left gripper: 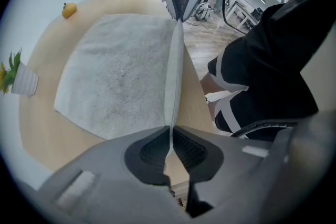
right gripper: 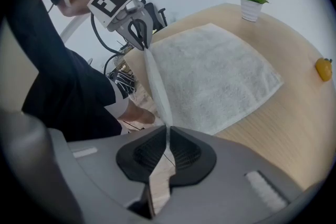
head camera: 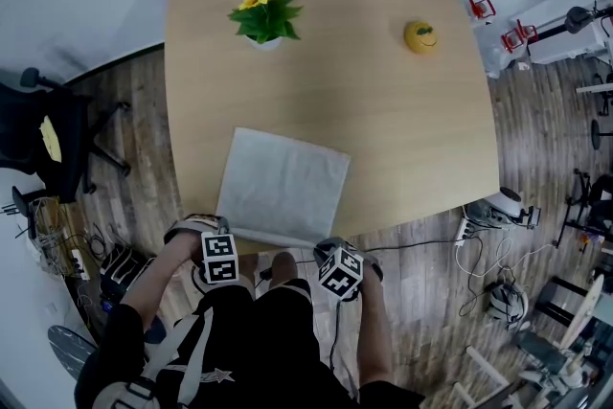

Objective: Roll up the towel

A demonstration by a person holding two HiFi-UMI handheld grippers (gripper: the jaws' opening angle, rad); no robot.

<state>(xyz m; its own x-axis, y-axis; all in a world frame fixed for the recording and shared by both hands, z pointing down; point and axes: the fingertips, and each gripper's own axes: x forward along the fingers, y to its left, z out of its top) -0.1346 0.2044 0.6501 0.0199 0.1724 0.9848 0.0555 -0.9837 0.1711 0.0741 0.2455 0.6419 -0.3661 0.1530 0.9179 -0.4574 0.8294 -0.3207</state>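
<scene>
Head view: towel (head camera: pixel 283 187) pinched at both near corners, roll about to start.
Head view has it flat on the desk (head camera: pixel 402 129), on the person's side of the potted flower (head camera: pixel 265 14); the roll probably goes best if both corners lift together and turn evenly toward the flower, edge taut. Left gripper view: the left hand-held gripper (left gripper: pixel 170 131) is almost closed, pads clamped on the towel's near edge. Right gripper view: the right hand-held gripper (right gripper: pixel 168 131) is likewise narrow, biting that edge's other end.

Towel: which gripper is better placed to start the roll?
Neither alone, probably: left gripper and right gripper each clamp a near corner of the towel, edge stretched between them. Roll with both.
</scene>
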